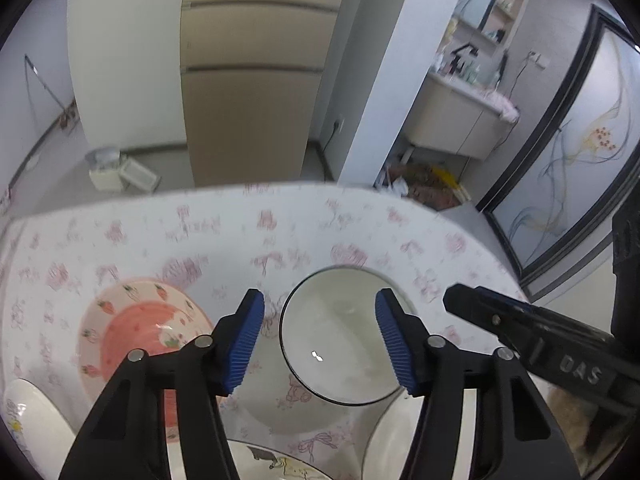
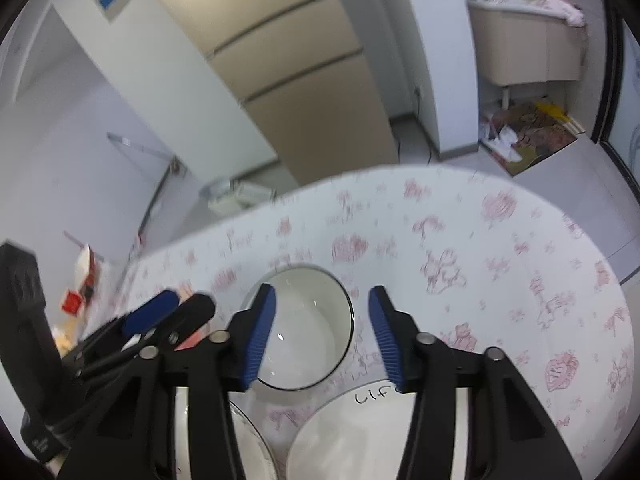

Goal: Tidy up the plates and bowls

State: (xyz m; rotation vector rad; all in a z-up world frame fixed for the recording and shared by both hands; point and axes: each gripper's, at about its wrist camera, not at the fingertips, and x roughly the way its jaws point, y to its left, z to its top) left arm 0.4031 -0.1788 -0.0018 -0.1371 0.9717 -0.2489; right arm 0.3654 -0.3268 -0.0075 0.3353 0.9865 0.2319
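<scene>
Your white round bowl with a thin dark rim [image 1: 340, 336] sits on the pink-printed white tablecloth [image 1: 280, 224]. Your left gripper [image 1: 320, 344] hangs over it, jaws apart, gripping nothing. At nine o'clock lies the pink strawberry-patterned plate [image 1: 136, 332]. Your right gripper [image 2: 322, 336] — also parted, empty — hovers at the bowl's three o'clock edge.
</scene>
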